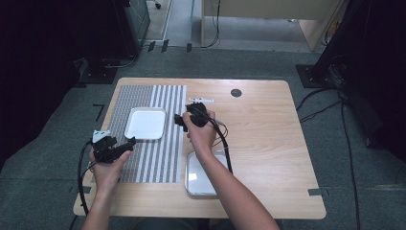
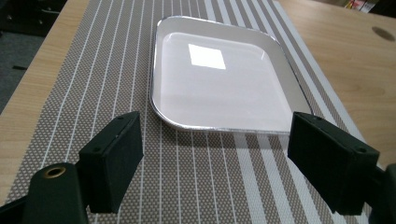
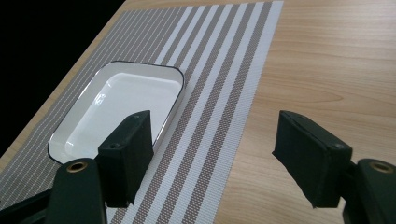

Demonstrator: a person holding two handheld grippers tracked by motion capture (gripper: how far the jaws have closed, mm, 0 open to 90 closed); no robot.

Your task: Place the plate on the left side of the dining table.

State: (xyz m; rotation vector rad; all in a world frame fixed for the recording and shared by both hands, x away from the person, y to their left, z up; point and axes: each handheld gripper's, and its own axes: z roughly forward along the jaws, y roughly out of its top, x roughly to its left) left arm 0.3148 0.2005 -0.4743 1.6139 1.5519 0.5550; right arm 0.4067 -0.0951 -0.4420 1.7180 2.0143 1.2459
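Note:
A white square tray (image 1: 145, 123) lies on a striped placemat (image 1: 167, 143) on the left half of the wooden table. In the left gripper view the tray (image 2: 219, 79) is just ahead of my left gripper (image 2: 217, 144), whose jaws stand wide apart with nothing between them. From above, the left gripper (image 1: 129, 142) hovers at the tray's near left corner. My right gripper (image 1: 178, 120) is held at the tray's right side over the mat's edge. It is open and empty too, with the tray (image 3: 121, 102) off to the left of the right gripper (image 3: 212, 144).
A second, shiny tray (image 1: 203, 175) sits on bare wood near the front edge, partly under the right forearm. A dark round disc (image 1: 236, 92) is set in the tabletop at the back. Cables trail from both grippers toward the person.

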